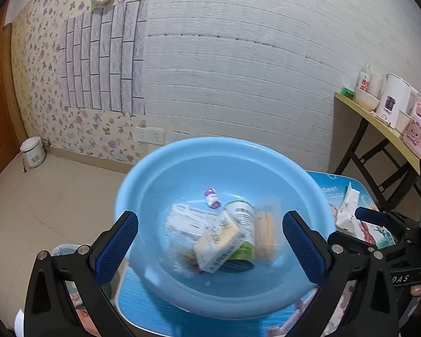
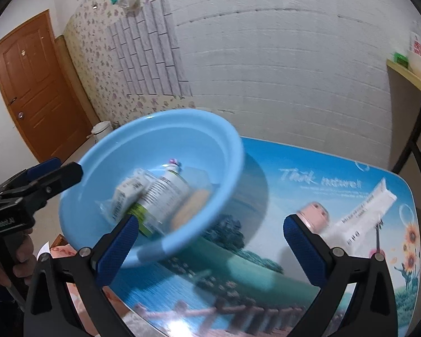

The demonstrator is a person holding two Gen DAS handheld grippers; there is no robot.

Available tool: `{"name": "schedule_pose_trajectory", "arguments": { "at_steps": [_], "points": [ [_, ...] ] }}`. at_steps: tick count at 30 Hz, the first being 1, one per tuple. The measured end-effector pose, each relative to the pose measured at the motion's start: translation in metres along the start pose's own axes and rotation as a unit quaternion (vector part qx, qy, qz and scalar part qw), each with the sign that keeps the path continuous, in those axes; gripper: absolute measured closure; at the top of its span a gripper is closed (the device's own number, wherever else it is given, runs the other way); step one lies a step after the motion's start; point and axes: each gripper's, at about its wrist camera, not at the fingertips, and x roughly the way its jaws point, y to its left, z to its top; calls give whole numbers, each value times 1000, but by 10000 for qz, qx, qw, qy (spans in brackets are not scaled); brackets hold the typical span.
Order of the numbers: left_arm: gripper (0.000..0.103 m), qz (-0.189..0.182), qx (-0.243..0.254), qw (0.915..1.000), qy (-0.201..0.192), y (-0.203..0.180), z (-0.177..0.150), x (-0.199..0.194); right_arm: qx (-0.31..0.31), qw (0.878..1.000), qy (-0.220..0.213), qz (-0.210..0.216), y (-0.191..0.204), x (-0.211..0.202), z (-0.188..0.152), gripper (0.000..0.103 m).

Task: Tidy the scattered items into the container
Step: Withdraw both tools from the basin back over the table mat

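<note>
Scattered items already lie inside the round light-blue plastic basin: a pale yellow rectangular carton on top of a green-and-white metal can lying on its side, a clear plastic-wrapped white pack, a yellow-orange biscuit pack in clear wrap and a small purple-and-white toy figure. All of them are blurred. The basin stands on the left part of the worktop with a printed landscape picture, and it looks tilted in the right wrist view.

Outside the basin, on the right side of the worktop, a white flat sachet with dark print lies, and a pink cylindrical container is just beside it.

The left claw is released, its blue pads spread wide on both sides of the basin, grasping nothing. The right claw is released too; its right finger is just in front of the pink container, whether touching it I cannot tell.
</note>
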Motion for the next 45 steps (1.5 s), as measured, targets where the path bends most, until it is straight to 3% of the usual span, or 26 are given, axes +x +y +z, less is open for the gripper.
{"name": "schedule_pose_trajectory", "arguments": {
  "at_steps": [11,21,33,45],
  "points": [
    [0,-335,482,9982,122,-61,-12,-2,370,9987,-190,-278,-54,-30,-17,0],
    [0,-872,979,9913,139,-131,-21,-1,863,9931,-53,-790,-116,-50,-47,0],
    [0,-1267,1417,9812,322,-192,-40,7,1180,9864,-102,-1144,-159,-75,-63,0],
    [0,-1134,1467,9798,749,-213,-57,51,1499,9820,-15,-1148,-190,-72,-76,0]
  ]
}}
